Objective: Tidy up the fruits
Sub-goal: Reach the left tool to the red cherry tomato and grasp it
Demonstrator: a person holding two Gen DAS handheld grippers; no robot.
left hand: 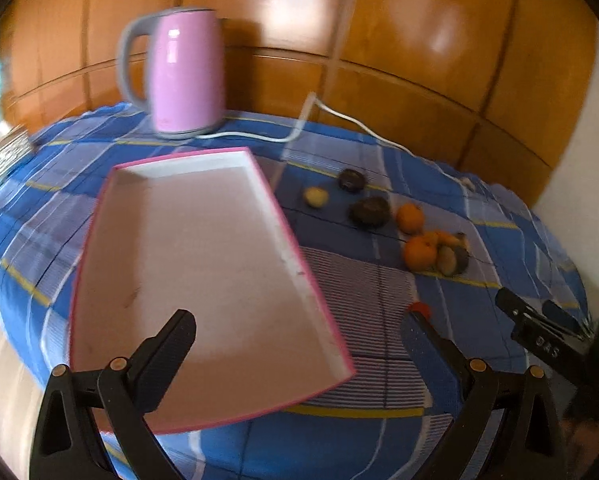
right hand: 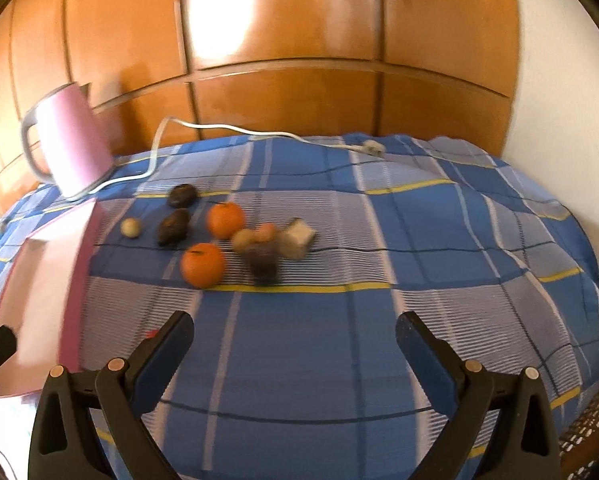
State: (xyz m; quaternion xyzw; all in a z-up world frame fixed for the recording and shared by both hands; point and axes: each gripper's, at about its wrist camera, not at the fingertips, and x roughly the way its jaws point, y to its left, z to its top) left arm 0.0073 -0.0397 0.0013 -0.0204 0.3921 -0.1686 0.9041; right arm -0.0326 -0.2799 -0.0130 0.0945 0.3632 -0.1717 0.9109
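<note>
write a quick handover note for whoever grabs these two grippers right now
Left gripper: open, empty, over the near end of the shallow pink-edged white tray.
Right gripper: open, empty, facing the fruit.
Fruit lies loose on the blue plaid cloth, right of the tray: two round oranges, dark wrinkled fruits, small pale ones.
Done: nothing in the tray.
Left: move all the fruit in.

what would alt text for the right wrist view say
The open right gripper hovers over a blue plaid tablecloth, holding nothing. Ahead lies a loose cluster of fruit, including two oranges and some dark fruits. A pink tray and pink kettle sit at left.
</note>
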